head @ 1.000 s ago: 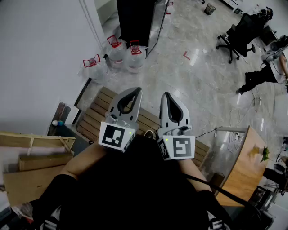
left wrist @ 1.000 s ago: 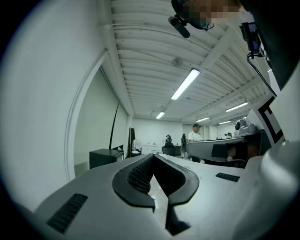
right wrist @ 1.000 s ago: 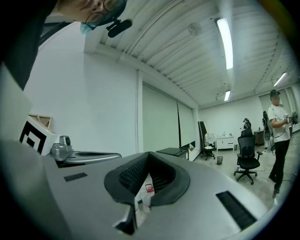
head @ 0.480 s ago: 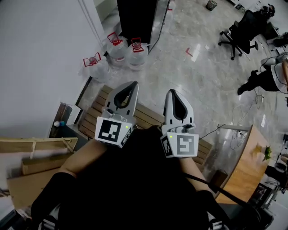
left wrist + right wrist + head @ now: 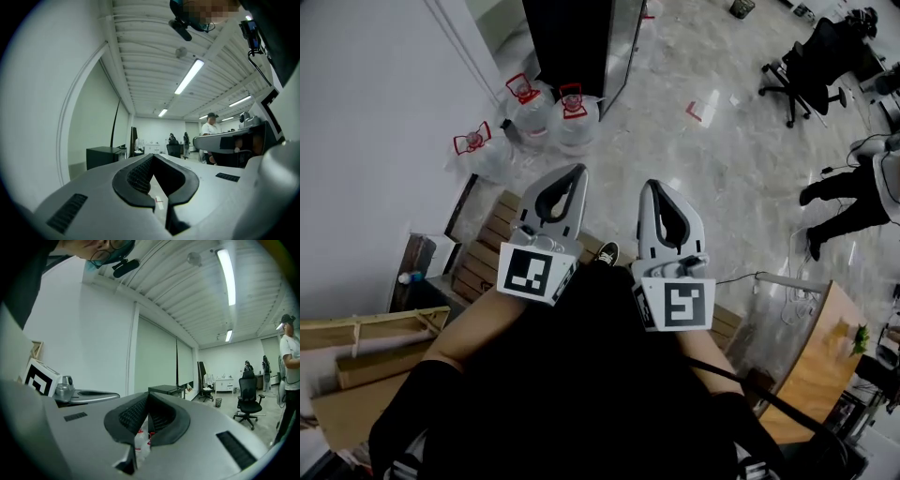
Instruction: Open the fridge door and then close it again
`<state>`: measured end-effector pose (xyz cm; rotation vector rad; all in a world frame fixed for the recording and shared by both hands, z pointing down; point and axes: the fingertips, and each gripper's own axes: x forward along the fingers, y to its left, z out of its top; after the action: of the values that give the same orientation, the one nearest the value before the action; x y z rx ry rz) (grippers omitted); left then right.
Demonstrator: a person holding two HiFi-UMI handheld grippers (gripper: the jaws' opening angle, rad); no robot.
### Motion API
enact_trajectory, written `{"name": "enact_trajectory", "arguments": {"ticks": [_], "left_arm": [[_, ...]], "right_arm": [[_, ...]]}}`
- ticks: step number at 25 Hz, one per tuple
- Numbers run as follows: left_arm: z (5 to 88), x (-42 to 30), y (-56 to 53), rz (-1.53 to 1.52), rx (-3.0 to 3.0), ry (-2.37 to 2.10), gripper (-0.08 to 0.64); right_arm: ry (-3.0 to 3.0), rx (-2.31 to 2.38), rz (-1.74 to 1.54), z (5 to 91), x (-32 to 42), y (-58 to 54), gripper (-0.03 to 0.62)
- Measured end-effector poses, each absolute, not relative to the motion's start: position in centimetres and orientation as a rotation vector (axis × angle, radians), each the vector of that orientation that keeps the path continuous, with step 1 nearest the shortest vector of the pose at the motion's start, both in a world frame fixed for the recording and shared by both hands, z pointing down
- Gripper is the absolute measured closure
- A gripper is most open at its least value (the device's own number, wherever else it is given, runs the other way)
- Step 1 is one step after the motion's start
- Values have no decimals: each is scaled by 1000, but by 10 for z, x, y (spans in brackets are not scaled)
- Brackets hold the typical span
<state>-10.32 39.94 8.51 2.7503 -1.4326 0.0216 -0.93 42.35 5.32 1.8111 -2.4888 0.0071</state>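
The fridge (image 5: 572, 37) is a tall black cabinet at the top of the head view, against the white wall, with a shiny panel (image 5: 625, 52) along its right side. I cannot tell whether its door stands ajar. It also shows far off as a dark box, the fridge (image 5: 104, 158) in the left gripper view and the fridge (image 5: 166, 390) in the right gripper view. My left gripper (image 5: 565, 175) and right gripper (image 5: 661, 186) are side by side, pointing level toward it and well short of it. Both are shut and hold nothing.
Three water jugs (image 5: 548, 103) with red caps stand on the floor before the fridge. A wooden pallet (image 5: 483, 258) lies under the grippers, boards (image 5: 366, 337) at the left, a wooden desk (image 5: 811, 366) at the right. An office chair (image 5: 797, 66) and a person (image 5: 862, 202) are farther right.
Both grippers have moved forward together toward the fridge and a little lower. The pallet has slid down in the head view, and a shoe now shows between the grippers. The jaws stayed shut.
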Motion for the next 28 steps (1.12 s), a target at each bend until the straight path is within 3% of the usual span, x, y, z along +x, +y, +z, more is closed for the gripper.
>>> {"name": "enact_trajectory", "arguments": {"ticks": [12,21,28], "left_arm": [[122,-29,297,53,2736,-1398,552],[169,-21,184,32,2762,-1366,554],[229,-38,41,-21,2777,-1348,552]], "right_arm": [[-2509,1823,78,95,60,304,577],[-2510,1812,87,137,56,204,577],[-2587,1811,15,192,28,56,577]]}}
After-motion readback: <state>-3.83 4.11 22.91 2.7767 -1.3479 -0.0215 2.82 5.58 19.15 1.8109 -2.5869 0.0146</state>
